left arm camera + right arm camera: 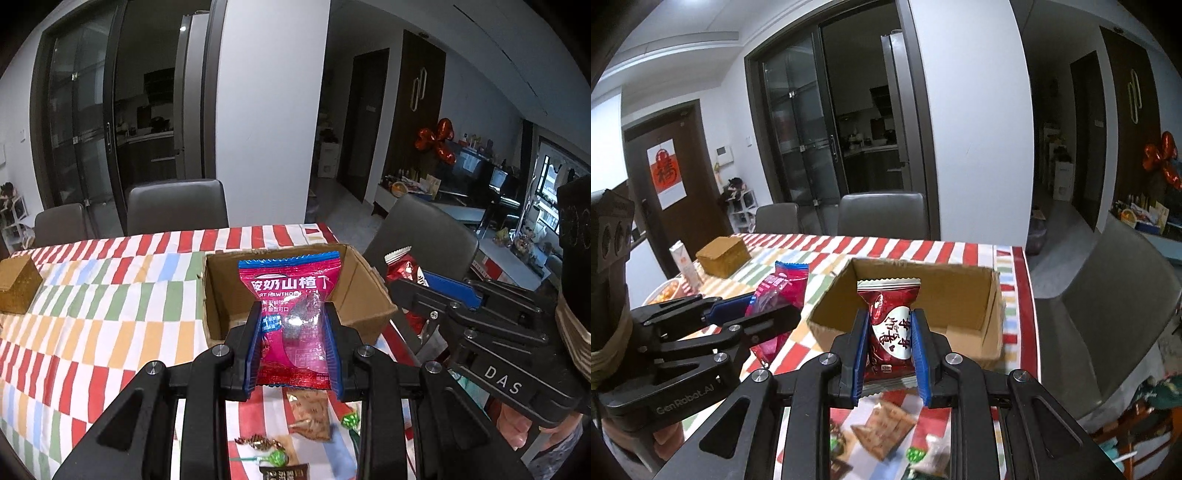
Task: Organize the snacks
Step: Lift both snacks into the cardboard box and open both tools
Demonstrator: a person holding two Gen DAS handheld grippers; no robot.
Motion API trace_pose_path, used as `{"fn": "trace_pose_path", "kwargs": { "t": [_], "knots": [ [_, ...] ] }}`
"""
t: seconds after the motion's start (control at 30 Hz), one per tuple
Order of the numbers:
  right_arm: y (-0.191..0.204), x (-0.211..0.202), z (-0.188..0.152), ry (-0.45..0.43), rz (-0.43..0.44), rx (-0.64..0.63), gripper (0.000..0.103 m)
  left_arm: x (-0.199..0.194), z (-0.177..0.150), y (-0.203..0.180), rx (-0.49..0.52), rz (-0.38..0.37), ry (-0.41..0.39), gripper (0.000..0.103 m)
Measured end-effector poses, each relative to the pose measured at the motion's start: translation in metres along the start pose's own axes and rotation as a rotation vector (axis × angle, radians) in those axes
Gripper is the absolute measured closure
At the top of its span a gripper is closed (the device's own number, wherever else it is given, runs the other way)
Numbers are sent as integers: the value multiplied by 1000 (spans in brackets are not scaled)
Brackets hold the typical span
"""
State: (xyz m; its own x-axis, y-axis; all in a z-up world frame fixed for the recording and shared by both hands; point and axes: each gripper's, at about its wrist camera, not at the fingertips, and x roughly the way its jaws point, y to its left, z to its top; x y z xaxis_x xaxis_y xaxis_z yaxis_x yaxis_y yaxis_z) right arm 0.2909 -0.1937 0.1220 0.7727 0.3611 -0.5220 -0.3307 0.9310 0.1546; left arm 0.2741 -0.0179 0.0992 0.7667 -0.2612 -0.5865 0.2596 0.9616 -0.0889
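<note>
At centre frame of the left wrist view, my left gripper (291, 341) has its jaws clamped on a pink hawthorn snack packet (295, 314), held upright in front of the open cardboard box (364, 291). The box sits on the striped surface (92, 314), upper middle of frame, and what shows of its inside looks bare. At right of that view my right gripper (430, 291) comes in, with a red packet (400, 266) poking out past it.

In the right wrist view, centre, my right gripper (890, 347) has its jaws clamped on a dark red snack packet (890, 325), upright, just before the same box (964, 332). My left gripper (757, 314) shows at left of frame with the pink packet (783, 299) pinched in it.

At the bottom of both views, loose snacks lie on the surface: a brown wrapped biscuit (310, 415), a green lollipop (277, 458), a twisted candy (258, 441). A brown box (722, 254) and a carton (683, 264) sit upper left in the right view. Grey chairs (882, 212) stand behind the surface.
</note>
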Motion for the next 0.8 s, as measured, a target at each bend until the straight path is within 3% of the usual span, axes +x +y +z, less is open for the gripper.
{"fn": "trace_pose_path", "kwargs": {
  "t": [0.33, 0.8],
  "knots": [
    [-16, 35, 27, 45, -35, 6, 80, 32, 33, 10, 9, 18, 37, 73],
    [-28, 79, 32, 131, -72, -4, 80, 86, 41, 25, -6, 51, 131, 73]
  ]
}}
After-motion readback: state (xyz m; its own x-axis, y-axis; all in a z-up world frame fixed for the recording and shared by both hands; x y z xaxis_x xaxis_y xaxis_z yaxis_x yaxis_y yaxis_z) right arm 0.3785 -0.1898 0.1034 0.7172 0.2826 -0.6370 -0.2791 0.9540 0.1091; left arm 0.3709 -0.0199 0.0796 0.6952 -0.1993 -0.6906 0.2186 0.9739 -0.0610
